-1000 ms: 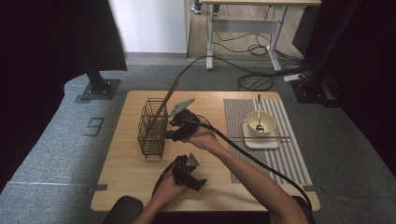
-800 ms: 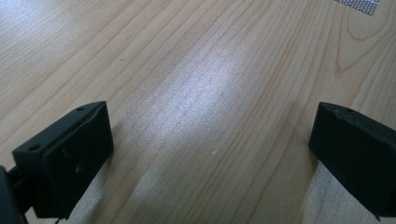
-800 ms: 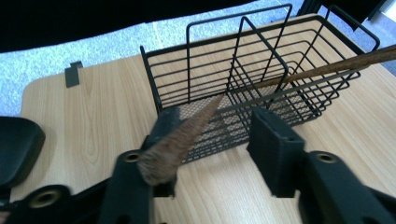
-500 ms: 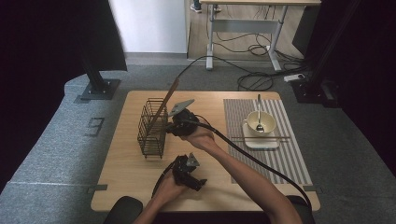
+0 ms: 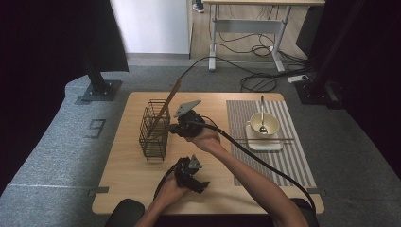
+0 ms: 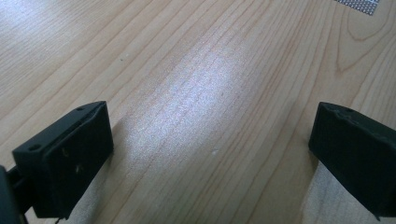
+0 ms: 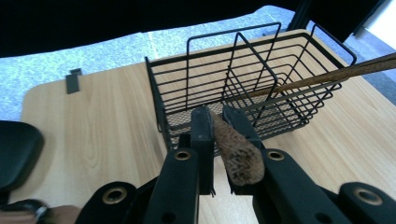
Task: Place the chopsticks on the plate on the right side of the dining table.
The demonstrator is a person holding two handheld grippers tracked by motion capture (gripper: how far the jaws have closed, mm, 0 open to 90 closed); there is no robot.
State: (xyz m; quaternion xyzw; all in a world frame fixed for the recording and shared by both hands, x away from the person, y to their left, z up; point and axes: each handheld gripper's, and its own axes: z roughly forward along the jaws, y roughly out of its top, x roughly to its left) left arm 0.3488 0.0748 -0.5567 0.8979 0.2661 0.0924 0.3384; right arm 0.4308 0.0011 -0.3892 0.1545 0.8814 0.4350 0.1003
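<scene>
Grey carpet surrounds a pale wooden table (image 5: 132, 184), with a desk frame and loose cables at the far side of the room. On the table, left of centre, stands a black wire basket (image 5: 153, 130); a long brown stick (image 5: 166, 106) leans out of it, rising toward the far side. At the right, a striped mat (image 5: 288, 161) carries a cream bowl (image 5: 261, 124) with a spoon (image 5: 262, 113) in it, set on a small tray crossed by a pair of chopsticks (image 5: 265, 139).

Progress, as judged: one stick is already stowed in the basket, while a second brown, speckled stick (image 7: 236, 149) is in hand and not yet placed. The chopsticks and spoon lie untouched on the mat; whether they are to follow cannot be told.

Jaws: the right gripper (image 7: 215, 121), just right of the basket's near wall, has just been closing and is now clamped on the speckled stick, whose near end projects back between the jaws. The left gripper (image 6: 210, 154) is held low over bare wood at the near edge, its jaws wide apart and holding nothing.
</scene>
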